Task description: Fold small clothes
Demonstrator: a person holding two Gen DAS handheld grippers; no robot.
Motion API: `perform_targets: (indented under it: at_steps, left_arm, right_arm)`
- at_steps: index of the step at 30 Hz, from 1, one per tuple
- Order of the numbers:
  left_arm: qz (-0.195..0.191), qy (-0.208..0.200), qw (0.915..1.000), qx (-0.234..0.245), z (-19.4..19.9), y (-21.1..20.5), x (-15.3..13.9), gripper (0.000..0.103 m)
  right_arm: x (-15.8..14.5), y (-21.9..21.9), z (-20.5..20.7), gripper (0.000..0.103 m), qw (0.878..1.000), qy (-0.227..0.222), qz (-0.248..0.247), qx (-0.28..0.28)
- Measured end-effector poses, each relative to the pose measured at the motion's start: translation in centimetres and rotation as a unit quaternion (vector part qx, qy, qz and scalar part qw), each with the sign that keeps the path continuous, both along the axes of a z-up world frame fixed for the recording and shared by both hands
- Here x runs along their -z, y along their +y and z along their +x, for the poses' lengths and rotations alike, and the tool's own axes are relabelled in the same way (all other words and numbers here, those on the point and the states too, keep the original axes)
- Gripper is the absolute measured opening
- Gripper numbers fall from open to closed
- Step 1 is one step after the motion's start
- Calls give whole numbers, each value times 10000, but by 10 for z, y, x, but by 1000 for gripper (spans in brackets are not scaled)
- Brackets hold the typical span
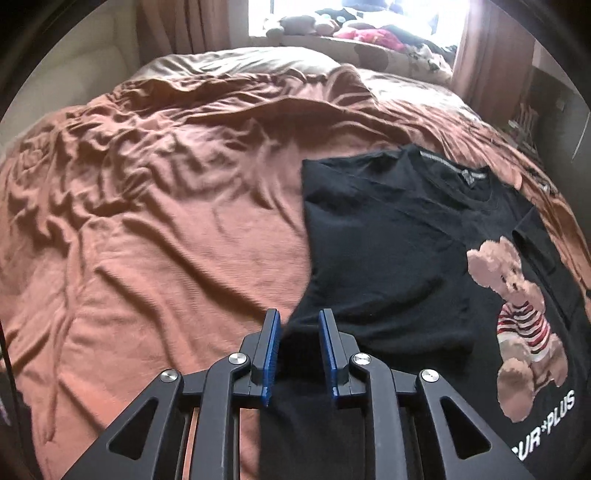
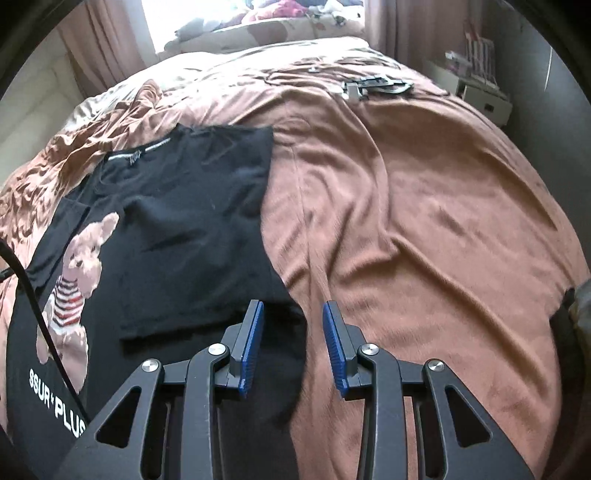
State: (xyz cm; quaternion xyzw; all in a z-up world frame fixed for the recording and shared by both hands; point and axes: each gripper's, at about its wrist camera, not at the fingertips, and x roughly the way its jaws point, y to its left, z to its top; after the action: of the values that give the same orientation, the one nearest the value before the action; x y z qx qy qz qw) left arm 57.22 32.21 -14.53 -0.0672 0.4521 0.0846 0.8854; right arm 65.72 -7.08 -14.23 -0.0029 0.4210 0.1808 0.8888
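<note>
A black T-shirt with a teddy-bear print lies flat on the bed, collar toward the window. Its side panels are folded inward over the front and partly cover the bear. In the left wrist view my left gripper hovers over the shirt's left folded edge. Its blue pads stand apart, with black cloth showing in the gap but not pinched. In the right wrist view the same shirt and bear print lie to the left. My right gripper is open over the right folded edge, with cloth and blanket both showing between its fingers.
A rumpled brown blanket covers the bed on both sides of the shirt. A dark metal object lies near the far right of the bed. A white cabinet stands beyond. Soft toys line the windowsill. A black cable crosses the shirt.
</note>
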Motion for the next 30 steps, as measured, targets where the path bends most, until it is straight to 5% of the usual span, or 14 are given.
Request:
perform_targets:
  at_steps: [4, 10, 23, 24, 26, 28, 30]
  left_arm:
    - [219, 271, 9994, -31, 14, -5, 24, 23]
    - [-14, 237, 9995, -223, 1, 10, 30, 34]
    - [-215, 259, 9993, -147, -83, -9, 15, 40]
    - [-242, 232, 9994, -128, -89, -10, 12, 43]
    - [-328, 158, 9993, -66, -104, -11, 4, 56]
    - [-383, 56, 9993, 14, -121, -15, -3, 65]
    - [-326, 13, 9995, 45, -136, -18, -8, 73]
  right_arm:
    - [16, 9, 13, 31, 9999, 96, -109, -36]
    - [25, 2, 19, 31, 9996, 269, 5, 7]
    - [9, -34, -60, 31, 9990, 237, 33, -379]
    - [8, -37, -66, 34, 9988, 250, 43, -425]
    - [2, -44, -83, 62, 9987, 175, -48, -484]
    - [-4, -50, -98, 78, 9983, 84, -68, -571]
    - [-8, -58, -114, 81, 9981, 113, -46, -601]
